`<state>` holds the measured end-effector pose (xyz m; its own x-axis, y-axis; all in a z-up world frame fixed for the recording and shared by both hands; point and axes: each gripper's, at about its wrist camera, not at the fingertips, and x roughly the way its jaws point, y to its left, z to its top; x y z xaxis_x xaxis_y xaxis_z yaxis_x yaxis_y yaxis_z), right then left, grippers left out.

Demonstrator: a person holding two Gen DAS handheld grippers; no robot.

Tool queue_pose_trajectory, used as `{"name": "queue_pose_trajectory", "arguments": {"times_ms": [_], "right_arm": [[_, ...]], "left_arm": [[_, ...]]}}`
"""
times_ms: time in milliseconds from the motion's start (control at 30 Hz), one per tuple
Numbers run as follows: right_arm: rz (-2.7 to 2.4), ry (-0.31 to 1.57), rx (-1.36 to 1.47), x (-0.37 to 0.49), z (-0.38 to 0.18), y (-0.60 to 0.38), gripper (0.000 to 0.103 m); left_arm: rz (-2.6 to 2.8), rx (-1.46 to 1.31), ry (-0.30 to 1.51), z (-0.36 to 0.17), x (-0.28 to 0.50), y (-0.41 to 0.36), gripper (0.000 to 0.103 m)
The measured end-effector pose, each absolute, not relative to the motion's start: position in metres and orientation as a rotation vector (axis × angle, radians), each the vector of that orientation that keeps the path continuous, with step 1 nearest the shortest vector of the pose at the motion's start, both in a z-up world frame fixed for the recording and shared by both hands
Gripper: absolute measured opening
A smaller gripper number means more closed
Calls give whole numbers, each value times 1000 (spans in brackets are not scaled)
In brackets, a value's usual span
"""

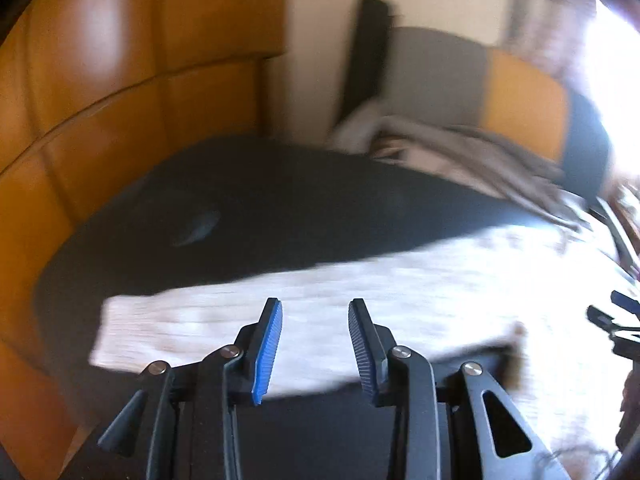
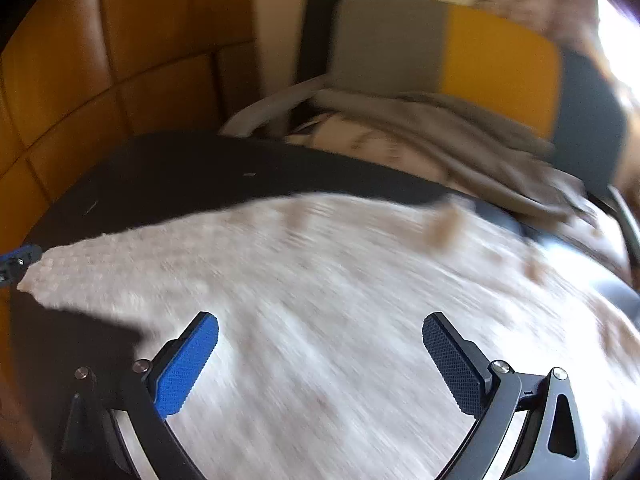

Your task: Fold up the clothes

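A cream knitted garment (image 1: 420,280) lies spread flat on a black surface (image 1: 240,216); both views are blurred by motion. My left gripper (image 1: 316,308) hovers over the garment's near edge, jaws apart, nothing between the pads. My right gripper (image 2: 322,322) hangs over the middle of the garment (image 2: 320,256), jaws spread wide and empty. In the right wrist view the left gripper's tip (image 2: 18,260) shows at the far left edge, beside the garment's pointed corner. The right gripper (image 1: 616,312) shows at the right edge of the left wrist view.
A pile of grey and beige clothes (image 2: 460,144) lies behind the black surface (image 2: 180,168), against a chair back (image 2: 500,52) in grey, yellow and dark blue. Orange-brown padded wall panels (image 1: 100,80) close in the left side. Bright window light glares at the right.
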<state>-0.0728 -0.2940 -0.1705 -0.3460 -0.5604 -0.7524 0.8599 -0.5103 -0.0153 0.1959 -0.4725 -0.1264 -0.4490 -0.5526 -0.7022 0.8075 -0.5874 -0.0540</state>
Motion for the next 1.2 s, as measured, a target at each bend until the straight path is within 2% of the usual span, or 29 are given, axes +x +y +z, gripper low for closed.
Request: {"name": "queue_pose_trajectory", "arguments": {"times_ms": [100,200,267,367,467,567,633,833,1067,1133,1200], "right_arm": [[-2034,503,911,-78,-163,-226,103],[-2065,354,953,-95,-153,-145,103],[-2059,197,1030,-108,-146,-89,103],[-1987,-190,1172,-130,-146,3,103],[-1962,-549,1190,-154,-150,80,103],[-1982,-800,1183,-181,-157,133,103],[-2043,-820,1216,-197,-161,149,103],[-1993,-915,1276,-246,-183,140,103],[-1866,-967,1309,-279,-191,83,103],[-1859,-910,1259,-277,-181,52,103],[-1860,-733,1183,-262,-159,10,103]], "left_arm": [[-2274,879,436,-121,140,-410,37],[-2417,984,375,-126,84,-347,38],[-2478,1063,346,-133,51,-310,38],[-2565,1161,293,-141,10,-255,38],[-2622,1245,215,-143,-24,-207,38],[-2677,1307,187,-140,-54,-173,38],[-2681,1348,258,-143,-77,-169,38],[-2529,1327,711,-157,-104,-208,38],[-2440,1244,854,-171,-69,-257,38],[-2448,1216,854,-170,-60,-263,38],[-2452,1196,835,-169,-51,-268,38]]}}
